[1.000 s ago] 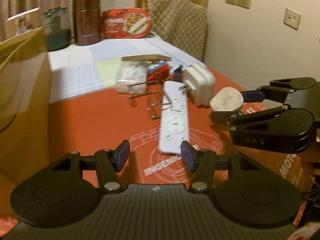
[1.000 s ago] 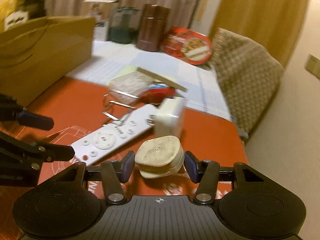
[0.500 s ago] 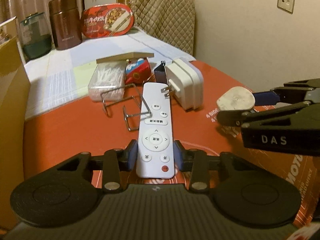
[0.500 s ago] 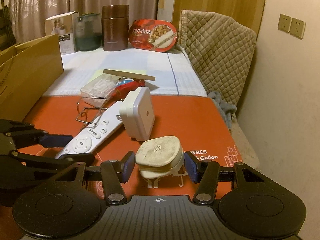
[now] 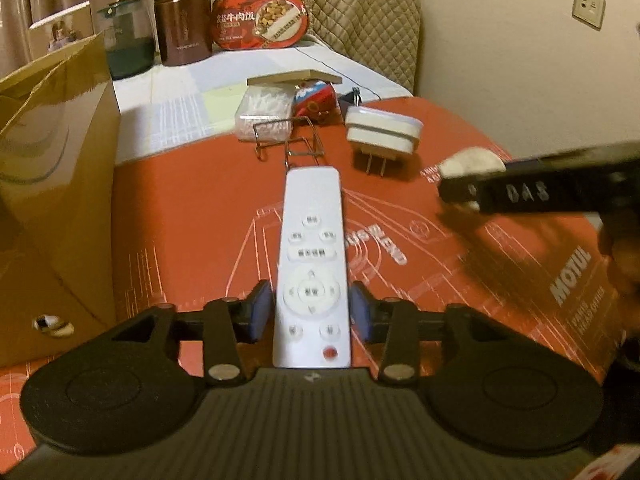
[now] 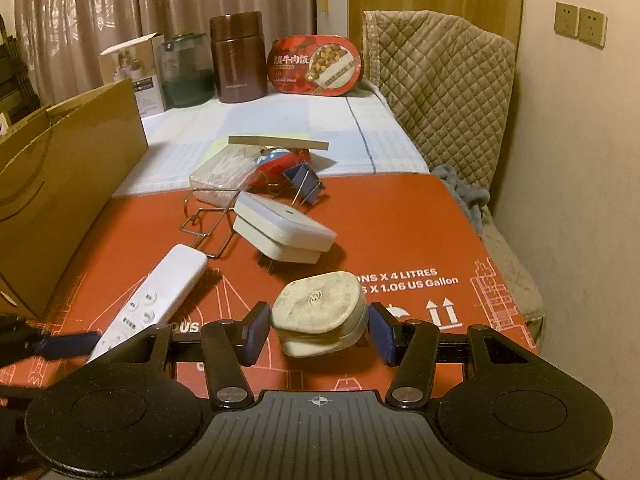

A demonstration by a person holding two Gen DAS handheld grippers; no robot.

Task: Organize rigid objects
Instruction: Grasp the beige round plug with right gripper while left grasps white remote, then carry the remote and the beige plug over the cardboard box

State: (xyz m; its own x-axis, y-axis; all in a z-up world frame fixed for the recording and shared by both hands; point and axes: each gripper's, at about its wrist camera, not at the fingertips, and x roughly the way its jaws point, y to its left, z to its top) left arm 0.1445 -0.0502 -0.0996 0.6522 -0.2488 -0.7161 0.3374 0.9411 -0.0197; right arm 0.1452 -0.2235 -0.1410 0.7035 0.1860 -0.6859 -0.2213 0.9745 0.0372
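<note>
Left tool (image 5: 310,316), jaws opening, straddles the white remote control (image 5: 310,264) on the red counter (image 5: 180,208), while right tool (image 6: 318,330) pinches a worn white plug (image 6: 320,314) aloft, apparently for sorting.

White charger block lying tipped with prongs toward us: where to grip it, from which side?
Grip the white charger block across its two short flat side faces, probably coming from above and the near side. It lies tilted on the red mat, broad face up, prongs toward the camera. Stay above the prongs and clear of the wire rack to its left.
</note>
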